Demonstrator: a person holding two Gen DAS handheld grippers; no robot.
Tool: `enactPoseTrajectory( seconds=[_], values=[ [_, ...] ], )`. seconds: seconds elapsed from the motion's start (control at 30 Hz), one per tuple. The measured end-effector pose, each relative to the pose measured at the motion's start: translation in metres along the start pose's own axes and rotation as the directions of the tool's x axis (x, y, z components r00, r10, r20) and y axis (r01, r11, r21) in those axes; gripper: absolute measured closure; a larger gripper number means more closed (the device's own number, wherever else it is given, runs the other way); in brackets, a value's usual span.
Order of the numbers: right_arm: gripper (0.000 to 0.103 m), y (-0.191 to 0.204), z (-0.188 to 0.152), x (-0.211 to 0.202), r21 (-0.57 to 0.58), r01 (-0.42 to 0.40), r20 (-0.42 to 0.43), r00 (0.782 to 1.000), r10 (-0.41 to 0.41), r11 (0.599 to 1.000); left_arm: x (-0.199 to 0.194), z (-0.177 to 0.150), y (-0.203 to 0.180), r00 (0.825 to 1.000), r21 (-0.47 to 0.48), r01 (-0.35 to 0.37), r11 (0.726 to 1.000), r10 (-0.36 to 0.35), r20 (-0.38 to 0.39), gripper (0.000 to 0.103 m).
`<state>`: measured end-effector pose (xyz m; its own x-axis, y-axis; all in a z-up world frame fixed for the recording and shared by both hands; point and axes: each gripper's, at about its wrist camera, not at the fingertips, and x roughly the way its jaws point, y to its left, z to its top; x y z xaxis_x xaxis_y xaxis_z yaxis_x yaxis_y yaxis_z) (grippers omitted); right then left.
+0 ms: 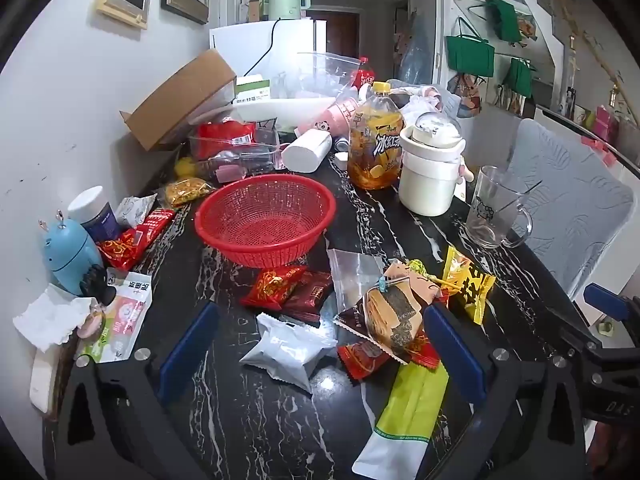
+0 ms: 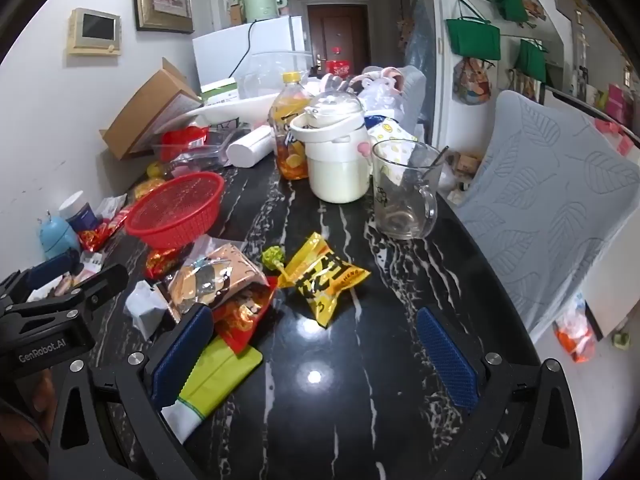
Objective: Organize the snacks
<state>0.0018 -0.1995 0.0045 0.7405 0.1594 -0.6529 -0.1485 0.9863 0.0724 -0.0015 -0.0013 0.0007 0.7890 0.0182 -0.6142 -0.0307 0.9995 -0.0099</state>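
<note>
An empty red mesh basket (image 1: 267, 218) sits on the black marble table; it also shows in the right wrist view (image 2: 176, 210). In front of it lie loose snack packets: a red one (image 1: 274, 286), a dark brown one (image 1: 310, 294), a silver one (image 1: 288, 350), a seaweed-sandwich pack (image 1: 394, 312), a yellow packet (image 1: 466, 286) (image 2: 326, 280), a green-and-white pouch (image 1: 408, 412) (image 2: 212, 380). My left gripper (image 1: 320, 350) is open above the silver packet, holding nothing. My right gripper (image 2: 316, 354) is open over bare table, just short of the yellow packet.
An iced tea bottle (image 1: 374, 144), a white pot (image 1: 430, 172) and a glass mug (image 1: 494, 210) stand behind the snacks. Boxes, a blue figurine (image 1: 70, 252) and more packets crowd the left wall side. A grey cushioned chair (image 2: 548, 208) is at the table's right edge.
</note>
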Motion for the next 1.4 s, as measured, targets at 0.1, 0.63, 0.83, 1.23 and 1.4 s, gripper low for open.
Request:
enactPoseTrajectory(
  seconds=[0.1,0.63,0.83,1.23,1.4],
  values=[
    [0.0,0.0,0.0,-0.001,0.0,-0.003,0.003,1.0,0.003,1.0,-0.003,0.002,0.002,1.0,0.002,0.011,1.0,-0.011,-0.003,0.0],
    [0.0,0.005,0.0,-0.001,0.003,-0.011,0.008,1.0,0.011,1.0,-0.006,-0.002,0.005,1.0,0.025,0.022,0.999,-0.022,-0.001,0.0],
    [0.0,0.005,0.0,0.0,0.006,-0.011,0.004,1.0,0.011,1.0,-0.005,-0.003,0.005,1.0,0.034,0.001,0.999,-0.001,-0.002,0.0],
    [0.0,0.005,-0.003,0.003,0.018,-0.012,-0.006,1.0,0.012,1.0,-0.006,-0.003,0.006,1.0,0.035,0.005,0.999,-0.005,-0.011,0.0],
    [0.0,0.005,-0.004,0.002,0.017,-0.009,-0.002,1.0,0.009,1.0,-0.007,-0.004,0.006,1.0,0.035,0.005,0.999,-0.005,-0.012,0.0]
  ],
)
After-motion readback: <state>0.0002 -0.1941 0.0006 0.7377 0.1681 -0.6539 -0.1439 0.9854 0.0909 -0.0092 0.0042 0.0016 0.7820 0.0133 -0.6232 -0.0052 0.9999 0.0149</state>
